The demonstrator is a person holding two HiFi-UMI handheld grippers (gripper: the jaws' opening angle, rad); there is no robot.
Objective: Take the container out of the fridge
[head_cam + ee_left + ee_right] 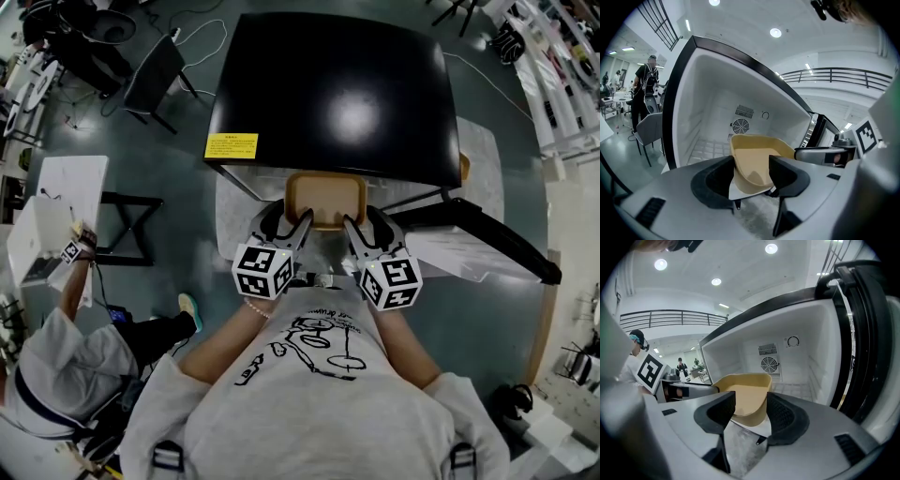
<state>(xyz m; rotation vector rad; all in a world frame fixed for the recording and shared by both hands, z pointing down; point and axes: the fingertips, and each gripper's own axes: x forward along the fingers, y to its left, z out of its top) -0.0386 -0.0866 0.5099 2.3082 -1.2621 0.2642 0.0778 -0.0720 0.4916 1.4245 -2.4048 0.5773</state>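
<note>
Left gripper (286, 220) and right gripper (367, 223) each clamp a near corner of the container (324, 199) at the fridge (337, 94) mouth.

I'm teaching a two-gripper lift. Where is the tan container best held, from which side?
Hold the container by its near rim, at the two front corners, coming from the open fridge front. It is a shallow tray whose thin wall fits between jaws; left gripper and right gripper straddle it there.

- Bright, even light from round white ceiling lamps (775, 32) — shadows soft.
- A white glare patch sits on the glossy black fridge top (354, 117).
- Gripper views bend strongly at the edges — corners black, nearest surfaces blurred.
</note>
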